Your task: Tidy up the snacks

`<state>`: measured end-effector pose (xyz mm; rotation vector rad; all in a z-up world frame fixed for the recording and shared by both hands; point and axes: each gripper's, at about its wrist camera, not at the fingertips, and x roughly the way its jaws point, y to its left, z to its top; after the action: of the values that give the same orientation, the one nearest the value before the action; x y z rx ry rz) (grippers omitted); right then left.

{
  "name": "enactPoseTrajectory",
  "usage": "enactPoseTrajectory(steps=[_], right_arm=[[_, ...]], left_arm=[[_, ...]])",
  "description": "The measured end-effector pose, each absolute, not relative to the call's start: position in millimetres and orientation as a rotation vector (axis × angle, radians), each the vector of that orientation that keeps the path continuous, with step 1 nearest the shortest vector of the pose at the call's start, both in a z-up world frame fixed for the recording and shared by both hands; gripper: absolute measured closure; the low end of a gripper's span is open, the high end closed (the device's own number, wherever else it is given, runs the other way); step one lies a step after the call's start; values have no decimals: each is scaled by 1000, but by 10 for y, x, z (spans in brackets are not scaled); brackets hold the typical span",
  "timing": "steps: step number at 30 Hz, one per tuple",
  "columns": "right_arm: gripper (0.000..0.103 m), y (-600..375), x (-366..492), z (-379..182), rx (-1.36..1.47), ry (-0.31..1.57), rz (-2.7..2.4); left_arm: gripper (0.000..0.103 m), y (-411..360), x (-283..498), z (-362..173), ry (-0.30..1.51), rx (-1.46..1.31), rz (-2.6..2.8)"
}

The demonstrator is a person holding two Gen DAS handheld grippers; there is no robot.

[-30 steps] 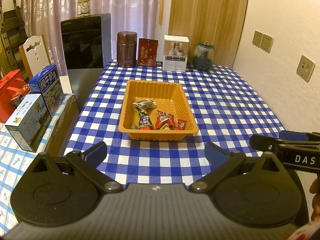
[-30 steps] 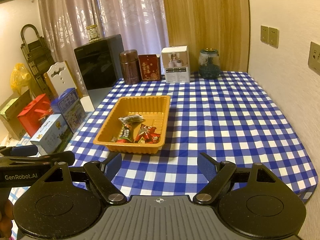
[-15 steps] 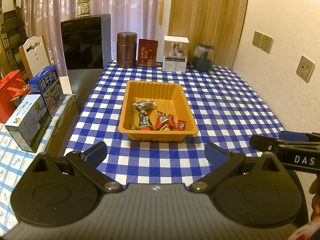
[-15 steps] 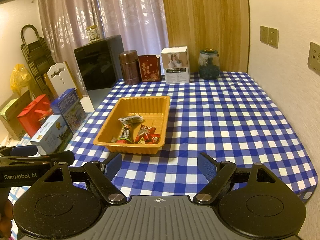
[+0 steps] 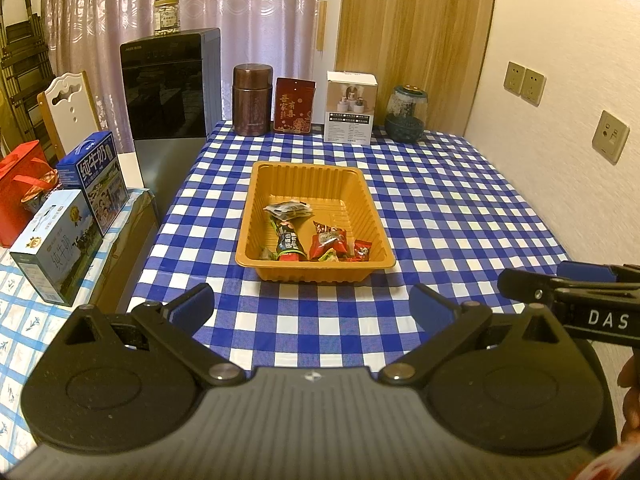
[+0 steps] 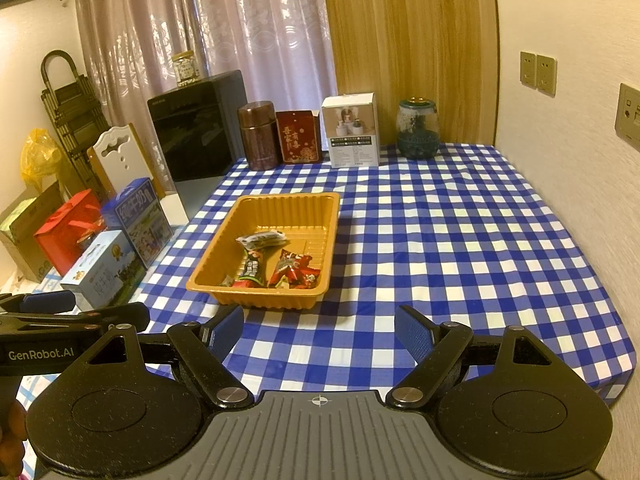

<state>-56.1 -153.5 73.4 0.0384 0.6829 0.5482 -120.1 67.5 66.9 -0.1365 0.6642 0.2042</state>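
Both grippers (left (image 5: 312, 306), right (image 6: 319, 330)) gape before snack tray (image 5: 370, 200)

Checked table (image 5: 440, 208) bears orange tray (image 5: 256, 208), canister (image 5: 251, 106), boxes, jar.

Brown canister (image 5: 251, 100), red tin (image 5: 294, 106), white box (image 5: 350, 107), glass jar (image 5: 406, 114) along table's far edge.

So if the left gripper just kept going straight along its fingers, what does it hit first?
Most likely the checked tablecloth just short of the orange tray. The left gripper is open and empty, angled down at the table, with nothing between it and the cloth. Depth is uncertain; it may reach the tray's near wall instead.
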Motion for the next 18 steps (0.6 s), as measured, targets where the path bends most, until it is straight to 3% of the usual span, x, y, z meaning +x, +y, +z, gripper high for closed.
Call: enactPoseTrajectory(steps=[18], right_arm=[[21, -1535, -548, 740, 40, 680, 547]], left_arm=[[0, 678, -1198, 666, 663, -137, 203]])
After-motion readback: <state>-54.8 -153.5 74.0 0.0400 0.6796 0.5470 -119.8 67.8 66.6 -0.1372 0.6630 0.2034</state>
